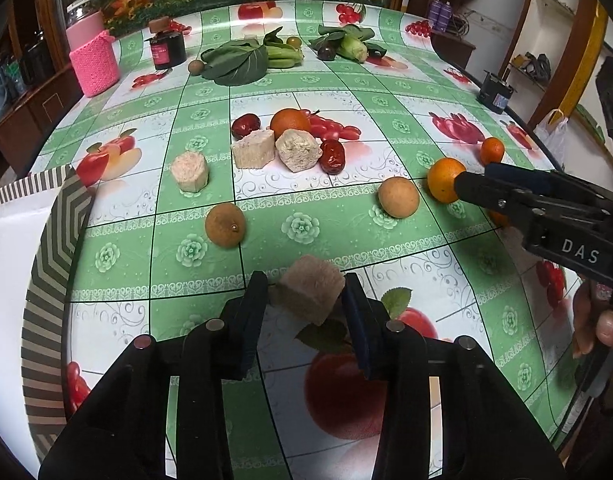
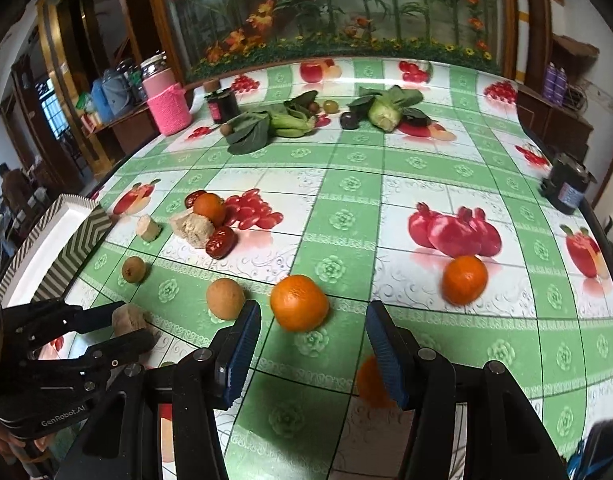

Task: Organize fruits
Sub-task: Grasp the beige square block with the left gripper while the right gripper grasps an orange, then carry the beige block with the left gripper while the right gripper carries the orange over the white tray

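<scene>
The pale tan, rough-cut cube of fibrous fruit flesh sits between my left tongs, near the front edge of the tabletop under its green-and-white fruit-print cloth; the tongs have narrowed onto it and both dark pads appear to touch its sides, though the right wrist view shows only its top between the black arms. The striped-rim white tray lies to the left of that cube, so my left hand is the nearer one for carrying it there, if that tray is indeed the destination. Moving right, a brown round longan-like fruit rests alone on the cloth, then a cluster further back: more tan chunks, two dark red dates and an orange. Right again, a smooth tan round fruit lies just beside the bright orange mandarin, which sits ahead of my right tongs, between the lines of their blue pads but beyond the tips; those tongs stand wide with nothing held. A second mandarin lies well to the right. Something orange and blurred shows below the right pad; I cannot tell what it is. Whether the cube is lifted or resting on the cloth I cannot make out.
</scene>
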The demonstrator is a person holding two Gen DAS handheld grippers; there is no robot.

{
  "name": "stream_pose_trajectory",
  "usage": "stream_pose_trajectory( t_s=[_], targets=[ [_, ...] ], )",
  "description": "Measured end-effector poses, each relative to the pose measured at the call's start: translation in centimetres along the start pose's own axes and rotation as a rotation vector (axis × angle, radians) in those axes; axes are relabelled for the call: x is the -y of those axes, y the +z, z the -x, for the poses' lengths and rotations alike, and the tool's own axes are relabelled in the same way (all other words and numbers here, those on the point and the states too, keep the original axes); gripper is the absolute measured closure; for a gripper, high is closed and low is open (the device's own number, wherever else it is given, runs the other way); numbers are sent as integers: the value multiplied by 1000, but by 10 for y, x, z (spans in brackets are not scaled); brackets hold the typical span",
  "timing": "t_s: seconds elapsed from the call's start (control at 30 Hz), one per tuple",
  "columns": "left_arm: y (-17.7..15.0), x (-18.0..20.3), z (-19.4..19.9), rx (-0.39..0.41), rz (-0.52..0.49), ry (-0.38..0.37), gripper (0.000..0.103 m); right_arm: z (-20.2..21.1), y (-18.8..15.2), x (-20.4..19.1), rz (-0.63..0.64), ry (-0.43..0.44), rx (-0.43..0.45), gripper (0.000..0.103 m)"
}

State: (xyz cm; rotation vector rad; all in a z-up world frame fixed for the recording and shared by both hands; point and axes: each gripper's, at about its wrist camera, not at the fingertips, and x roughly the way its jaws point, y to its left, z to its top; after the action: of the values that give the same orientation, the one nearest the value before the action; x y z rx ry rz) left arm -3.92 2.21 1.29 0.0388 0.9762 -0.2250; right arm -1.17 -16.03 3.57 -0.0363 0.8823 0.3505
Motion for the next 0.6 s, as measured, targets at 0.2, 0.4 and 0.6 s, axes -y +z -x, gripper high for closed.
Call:
stream_pose_trajectory(
  t_s=[0.2,0.4,0.6],
  targets=[
    [-1,2,0,10,-6,11,65,-22,3,-1,69,31,-57,71],
    [-1,-3,1,17,10,-7,71,-10,-1,-3,68,43,-7,71],
    [-4,-7,13,29,29,-18,72,25,-6,-13,52,71,68,71]
  ],
)
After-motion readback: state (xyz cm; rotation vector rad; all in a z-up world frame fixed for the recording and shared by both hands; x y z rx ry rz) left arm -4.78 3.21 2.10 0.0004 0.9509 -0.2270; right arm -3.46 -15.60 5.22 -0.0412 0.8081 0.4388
